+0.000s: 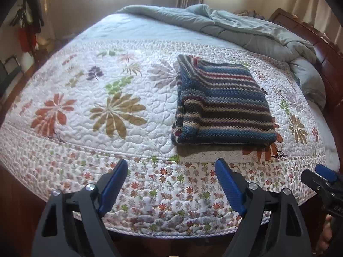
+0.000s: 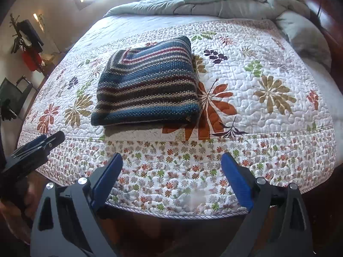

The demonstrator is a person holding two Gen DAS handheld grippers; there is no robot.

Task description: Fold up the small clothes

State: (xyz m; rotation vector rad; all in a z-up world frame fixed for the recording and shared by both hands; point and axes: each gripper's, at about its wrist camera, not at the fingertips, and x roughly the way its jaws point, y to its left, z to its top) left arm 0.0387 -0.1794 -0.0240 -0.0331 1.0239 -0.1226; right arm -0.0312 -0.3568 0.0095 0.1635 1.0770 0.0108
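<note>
Left wrist view: left tongs (image 1: 170, 163) released, nothing between the blue pads, above the bed's near edge. Folded striped sweater (image 1: 220, 102) lies flat on the floral quilt (image 1: 90, 90), right of centre; long axis runs away from the camera, stripes crosswise. Right tongs (image 1: 321, 177) show at the right edge.

Right wrist view: right tongs (image 2: 171, 157) released, empty. Sweater (image 2: 148, 83) left of centre, folded edge nearest the camera. Grey duvet (image 2: 235, 2) bunched at the far end.
</note>
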